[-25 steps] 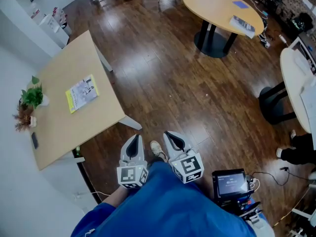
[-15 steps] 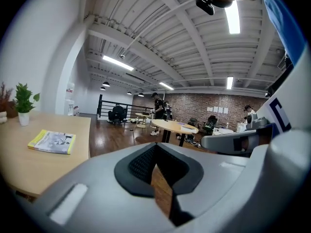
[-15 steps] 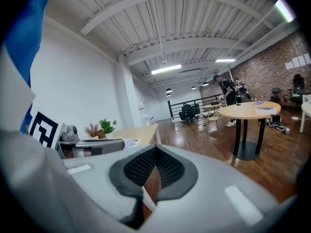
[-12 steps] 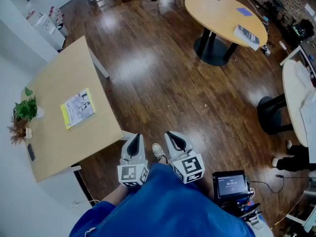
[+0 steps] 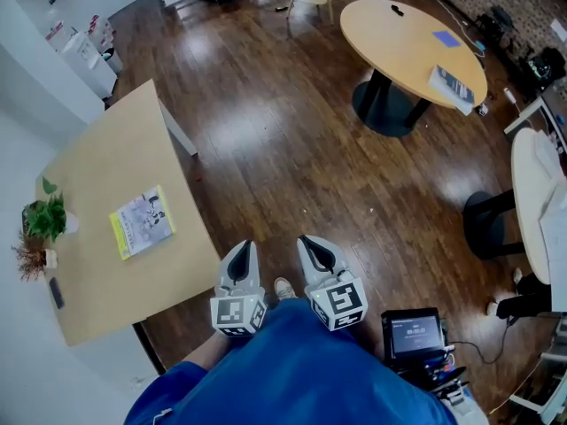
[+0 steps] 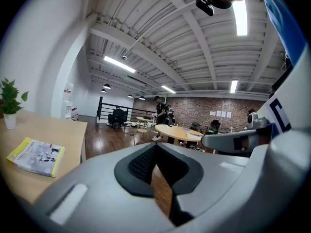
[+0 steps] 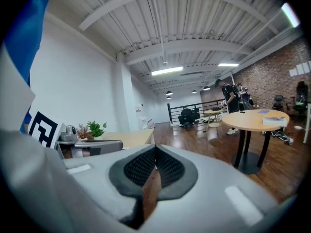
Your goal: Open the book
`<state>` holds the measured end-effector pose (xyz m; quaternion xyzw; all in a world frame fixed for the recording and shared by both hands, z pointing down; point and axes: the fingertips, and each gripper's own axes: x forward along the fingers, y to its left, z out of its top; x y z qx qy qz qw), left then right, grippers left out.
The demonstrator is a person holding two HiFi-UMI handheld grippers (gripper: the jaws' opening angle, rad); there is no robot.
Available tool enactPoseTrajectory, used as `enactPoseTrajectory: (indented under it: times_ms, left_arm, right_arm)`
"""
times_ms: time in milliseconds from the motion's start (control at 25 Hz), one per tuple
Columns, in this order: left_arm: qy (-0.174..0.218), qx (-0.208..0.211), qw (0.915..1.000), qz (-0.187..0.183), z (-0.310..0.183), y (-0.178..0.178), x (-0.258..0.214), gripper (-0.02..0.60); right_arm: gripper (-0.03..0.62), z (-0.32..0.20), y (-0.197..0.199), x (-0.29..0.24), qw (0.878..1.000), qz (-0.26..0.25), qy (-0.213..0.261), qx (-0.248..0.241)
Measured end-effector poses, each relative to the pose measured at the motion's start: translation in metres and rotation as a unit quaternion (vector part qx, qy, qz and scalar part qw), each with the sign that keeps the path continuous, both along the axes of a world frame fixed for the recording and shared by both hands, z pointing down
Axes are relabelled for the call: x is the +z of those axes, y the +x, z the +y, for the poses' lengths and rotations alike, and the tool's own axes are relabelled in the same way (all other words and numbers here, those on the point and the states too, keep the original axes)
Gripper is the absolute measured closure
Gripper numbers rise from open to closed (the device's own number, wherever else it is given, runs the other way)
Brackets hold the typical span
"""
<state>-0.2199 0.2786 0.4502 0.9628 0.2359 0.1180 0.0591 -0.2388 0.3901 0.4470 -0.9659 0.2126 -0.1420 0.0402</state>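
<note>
Nearest us, the left gripper and right gripper sit side by side over the wood floor. Both have their jaws pressed together with nothing between, and they touch nothing. Just left of the left gripper we see the square table, near corner and edge. The book lies closed and flat on it, near the potted plant, well apart from both grippers. Ahead, the floor runs open to the round table.

Head view looks down; both gripper views share the round table.
</note>
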Motion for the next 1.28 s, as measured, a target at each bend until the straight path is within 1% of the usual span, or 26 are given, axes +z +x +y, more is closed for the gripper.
enactPoseTrajectory:
  times_ms: [200, 360, 520, 760, 880, 1000, 1080, 1160, 1280]
  left_arm:
    - [0.002, -0.007, 1.0, -0.004, 0.013, 0.032, 0.004, 0.574]
    - [0.008, -0.022, 0.9997, -0.01, 0.032, 0.061, 0.009, 0.575]
    - [0.016, -0.05, 0.9986, -0.004, 0.059, 0.098, 0.004, 0.574]
    - [0.025, -0.105, 0.9941, 0.006, 0.095, 0.15, -0.001, 0.574]
    - [0.028, -0.142, 0.9895, 0.005, 0.098, 0.164, -0.005, 0.574]
    - [0.031, -0.18, 0.9831, -0.004, 0.091, 0.169, -0.005, 0.574]
    - [0.03, -0.21, 0.9772, -0.012, 0.08, 0.171, -0.006, 0.574]
    - [0.03, -0.239, 0.9704, -0.012, 0.065, 0.174, -0.007, 0.574]
    - [0.031, -0.284, 0.9583, -0.011, 0.038, 0.181, -0.005, 0.574]
  right_arm:
    - [0.591, 0.013, 0.035, 0.003, 1.0, -0.001, -0.002, -0.008]
    - [0.591, 0.032, 0.068, 0.006, 1.0, -0.003, 0.003, -0.023]
    - [0.591, 0.061, 0.113, 0.001, 0.999, -0.001, 0.011, -0.047]
    - [0.591, 0.097, 0.173, -0.005, 0.994, 0.004, 0.019, -0.104]
    - [0.591, 0.102, 0.192, -0.005, 0.99, 0.004, 0.019, -0.137]
    - [0.591, 0.095, 0.205, -0.002, 0.984, 0.003, 0.022, -0.176]
    - [0.591, 0.086, 0.214, -0.006, 0.979, -0.002, 0.021, -0.201]
    - [0.591, 0.071, 0.225, -0.012, 0.974, -0.001, 0.024, -0.226]
    - [0.591, 0.046, 0.24, -0.006, 0.963, 0.002, 0.029, -0.267]
